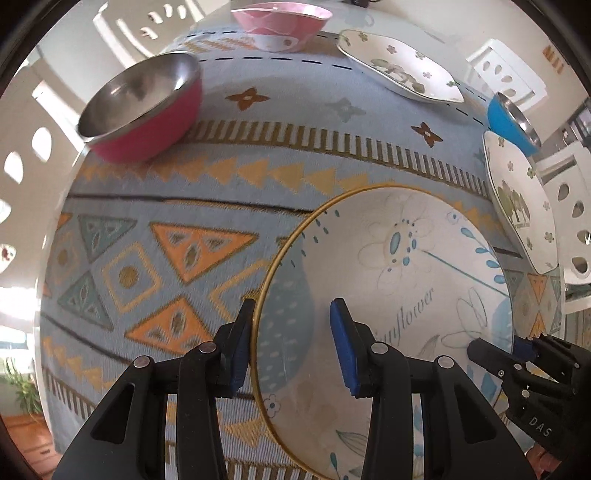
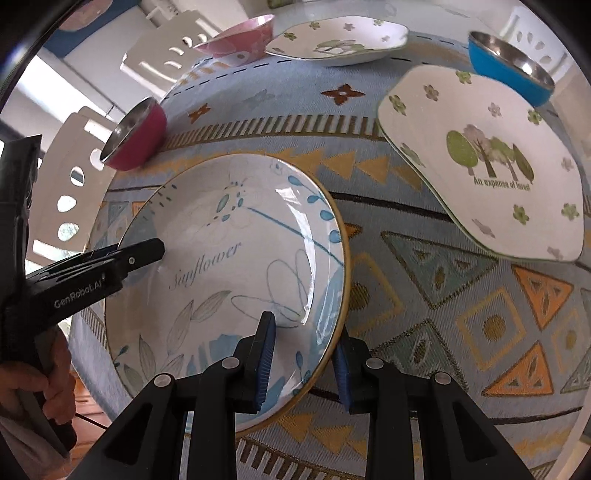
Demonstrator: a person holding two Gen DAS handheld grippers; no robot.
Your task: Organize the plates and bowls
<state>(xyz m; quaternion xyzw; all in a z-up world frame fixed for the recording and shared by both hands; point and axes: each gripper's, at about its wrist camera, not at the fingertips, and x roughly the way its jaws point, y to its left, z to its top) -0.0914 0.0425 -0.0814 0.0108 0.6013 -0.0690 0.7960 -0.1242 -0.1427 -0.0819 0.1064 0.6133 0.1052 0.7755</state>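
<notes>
A round white plate point(image 1: 391, 280) with a gold rim, blue flowers and the word "Sunflower" is held between both grippers just over the patterned tablecloth. My left gripper point(image 1: 291, 347) is shut on its left rim, one finger outside and one over the inside. In the right wrist view the same plate point(image 2: 236, 258) has my right gripper point(image 2: 303, 363) shut on its near right rim. The left gripper point(image 2: 147, 254) shows there at the plate's left edge, and the right gripper point(image 1: 517, 354) shows in the left wrist view.
On the tablecloth point(image 2: 443, 295) stand a red steel bowl point(image 1: 144, 107), a pink ceramic bowl point(image 1: 282, 26), a blue steel bowl point(image 2: 509, 70) and two white forest-print plates point(image 2: 480, 162) point(image 2: 336, 38). White chairs point(image 2: 74, 177) ring the table. A hand point(image 2: 55, 387) grips the left tool.
</notes>
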